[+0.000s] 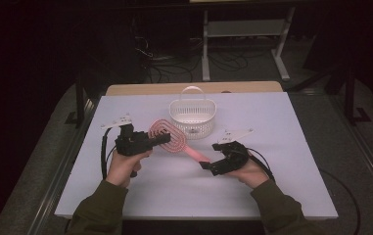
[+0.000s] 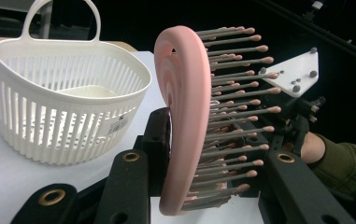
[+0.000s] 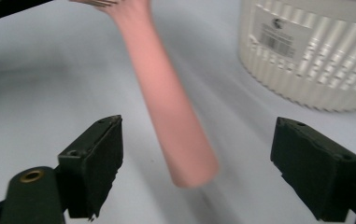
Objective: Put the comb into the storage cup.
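From above, a person's left gripper (image 1: 151,139) clamps the head of a pink hairbrush (image 1: 172,138) over the white tabletop (image 1: 282,196), the white slatted basket (image 1: 192,116) just beyond at one o'clock; the right gripper (image 1: 208,165) sits at the handle's tip. In the left gripper view, the jaws pinch the brush head (image 2: 185,116) edge-on, bristles pointing to three o'clock, the basket (image 2: 68,93) at ten o'clock. In the right gripper view, the jaws stand wide, the handle (image 3: 171,112) between them untouched, the basket (image 3: 306,51) at one o'clock.
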Action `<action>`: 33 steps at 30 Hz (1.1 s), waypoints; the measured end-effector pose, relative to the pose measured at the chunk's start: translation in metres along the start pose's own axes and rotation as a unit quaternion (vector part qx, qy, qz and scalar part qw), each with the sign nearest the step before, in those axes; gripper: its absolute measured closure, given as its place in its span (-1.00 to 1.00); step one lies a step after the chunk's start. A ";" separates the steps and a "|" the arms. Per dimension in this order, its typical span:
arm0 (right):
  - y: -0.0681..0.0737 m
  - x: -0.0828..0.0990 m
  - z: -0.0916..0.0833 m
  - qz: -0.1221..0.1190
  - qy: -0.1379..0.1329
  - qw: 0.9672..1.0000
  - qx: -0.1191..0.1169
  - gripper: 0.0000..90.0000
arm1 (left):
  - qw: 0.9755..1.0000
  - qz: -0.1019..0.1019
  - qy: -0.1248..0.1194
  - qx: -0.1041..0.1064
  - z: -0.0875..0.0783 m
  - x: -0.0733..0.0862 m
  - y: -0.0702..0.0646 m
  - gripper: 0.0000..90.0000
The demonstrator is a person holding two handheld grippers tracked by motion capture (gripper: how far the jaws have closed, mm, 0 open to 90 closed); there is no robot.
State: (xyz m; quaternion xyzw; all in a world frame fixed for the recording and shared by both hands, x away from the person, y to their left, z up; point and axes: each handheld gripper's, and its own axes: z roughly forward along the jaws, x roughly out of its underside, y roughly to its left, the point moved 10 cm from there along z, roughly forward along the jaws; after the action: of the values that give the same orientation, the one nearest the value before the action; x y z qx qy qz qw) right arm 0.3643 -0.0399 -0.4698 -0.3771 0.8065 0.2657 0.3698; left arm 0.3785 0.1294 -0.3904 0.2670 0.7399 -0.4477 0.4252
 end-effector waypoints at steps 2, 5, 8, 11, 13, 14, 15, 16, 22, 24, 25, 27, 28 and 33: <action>-0.004 0.001 -0.004 0.010 -0.001 1.000 0.006 -0.68 | 1.000 0.000 -0.001 0.000 -0.001 0.000 0.000 0.45; -0.009 0.005 -0.010 0.020 -0.002 1.000 0.016 -0.71 | 1.000 -0.001 -0.003 0.000 -0.002 -0.001 0.001 0.45; -0.014 0.009 -0.016 0.027 -0.007 0.999 0.026 -0.76 | 1.000 -0.001 -0.005 -0.002 -0.004 -0.002 0.001 0.45; -0.018 0.017 -0.022 0.031 -0.009 0.999 0.037 -0.88 | 1.000 -0.003 -0.007 -0.001 -0.005 -0.003 0.002 0.45; -0.022 0.022 -0.025 0.035 -0.008 0.998 0.047 -0.95 | 1.000 -0.002 -0.008 -0.001 -0.005 -0.004 0.002 0.45; -0.023 0.024 -0.027 0.036 -0.008 0.998 0.050 -0.97 | 1.000 -0.002 -0.008 -0.001 -0.006 -0.004 0.002 0.45; -0.024 0.027 -0.029 0.038 -0.010 0.998 0.054 -0.97 | 1.000 -0.002 -0.009 -0.001 -0.006 -0.004 0.002 0.45; -0.026 0.031 -0.031 0.040 -0.011 0.997 0.058 -0.98 | 1.000 -0.002 -0.009 -0.001 -0.006 -0.004 0.002 0.45; -0.030 0.049 -0.038 0.043 0.000 0.996 0.076 -1.00 | 1.000 -0.003 -0.010 0.001 -0.007 -0.005 0.001 0.45; -0.031 0.054 -0.040 0.044 0.000 0.996 0.081 -1.00 | 1.000 -0.003 -0.011 0.001 -0.007 -0.005 0.001 0.45; -0.032 0.057 -0.042 0.043 0.001 0.995 0.085 -1.00 | 1.000 -0.004 -0.012 0.001 -0.007 -0.005 0.001 0.45; -0.033 0.063 -0.044 0.047 0.004 0.995 0.088 -1.00 | 1.000 -0.003 -0.012 0.002 -0.008 -0.006 0.001 0.45; -0.034 0.065 -0.046 0.048 0.002 0.995 0.089 -1.00 | 1.000 -0.003 -0.013 0.002 -0.008 -0.006 0.001 0.45; -0.038 0.075 -0.053 0.058 -0.006 0.993 0.101 -1.00 | 1.000 0.001 -0.015 0.002 -0.010 -0.010 0.002 0.45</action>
State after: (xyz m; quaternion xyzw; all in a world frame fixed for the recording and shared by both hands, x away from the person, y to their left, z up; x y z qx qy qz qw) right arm 0.3413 -0.1299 -0.5040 -0.2886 0.8477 0.2058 0.3947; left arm 0.3810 0.1388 -0.3798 0.2619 0.7324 -0.4524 0.4363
